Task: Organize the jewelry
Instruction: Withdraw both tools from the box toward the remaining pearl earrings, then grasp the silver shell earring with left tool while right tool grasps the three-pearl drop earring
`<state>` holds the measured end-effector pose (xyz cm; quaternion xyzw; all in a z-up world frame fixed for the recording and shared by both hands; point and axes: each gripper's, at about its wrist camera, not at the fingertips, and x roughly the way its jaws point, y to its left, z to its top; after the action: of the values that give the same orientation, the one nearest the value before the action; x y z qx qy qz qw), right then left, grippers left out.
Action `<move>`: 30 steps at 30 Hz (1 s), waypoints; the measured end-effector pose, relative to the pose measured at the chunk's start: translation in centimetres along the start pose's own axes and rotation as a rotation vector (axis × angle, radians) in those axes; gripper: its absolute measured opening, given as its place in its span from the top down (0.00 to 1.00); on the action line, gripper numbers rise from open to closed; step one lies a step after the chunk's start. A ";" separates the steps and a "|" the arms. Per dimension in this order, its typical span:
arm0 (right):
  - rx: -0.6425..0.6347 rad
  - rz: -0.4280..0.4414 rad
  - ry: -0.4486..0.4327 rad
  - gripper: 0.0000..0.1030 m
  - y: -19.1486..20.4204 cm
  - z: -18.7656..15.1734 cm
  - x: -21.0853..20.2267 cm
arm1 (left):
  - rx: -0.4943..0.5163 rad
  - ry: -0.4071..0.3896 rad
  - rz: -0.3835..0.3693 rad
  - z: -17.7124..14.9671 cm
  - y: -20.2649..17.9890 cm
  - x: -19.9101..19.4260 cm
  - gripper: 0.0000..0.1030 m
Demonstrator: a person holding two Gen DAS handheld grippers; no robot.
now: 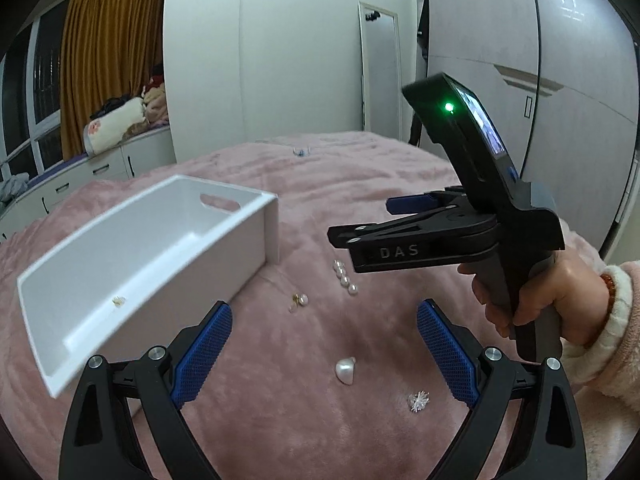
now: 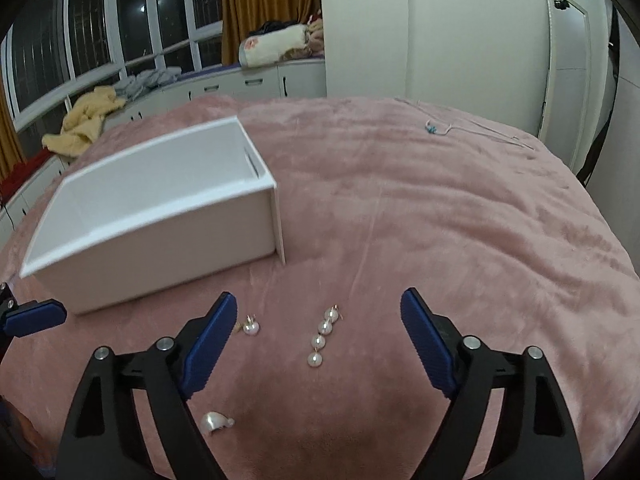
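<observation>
Jewelry lies scattered on a pink blanket (image 1: 360,184). In the right wrist view a short string of pearls (image 2: 322,336) shows between the fingers of my right gripper (image 2: 318,340), which is open and above them. A pearl earring (image 2: 251,327) lies beside its left finger, and a large pearl piece (image 2: 216,422) lies nearer. My left gripper (image 1: 324,350) is open over the large pearl piece (image 1: 346,370), with a sparkly silver piece (image 1: 418,400) to its right. The white box (image 1: 140,248) holds one small gold item (image 1: 119,301). A hand carries the right gripper (image 1: 364,220) above the pearl string (image 1: 346,278).
The white box (image 2: 152,216) sits left of the jewelry, open side up. A thin cord with a small blue piece (image 2: 432,130) lies at the blanket's far side. White cabinets (image 2: 248,80) with piled clothes line the window, and wardrobe doors (image 1: 580,80) stand at right.
</observation>
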<state>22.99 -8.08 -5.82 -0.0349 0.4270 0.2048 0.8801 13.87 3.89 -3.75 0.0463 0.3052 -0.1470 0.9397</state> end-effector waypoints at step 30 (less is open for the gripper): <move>-0.087 -0.022 0.195 0.69 0.6 -4.1 7.1 | 0.041 0.274 -0.002 -5.0 -0.5 10.6 0.42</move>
<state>23.61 -6.21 -13.79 -0.0977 0.5010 0.2090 0.8341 19.04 1.67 -14.00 0.0848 0.4277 -0.1463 0.8880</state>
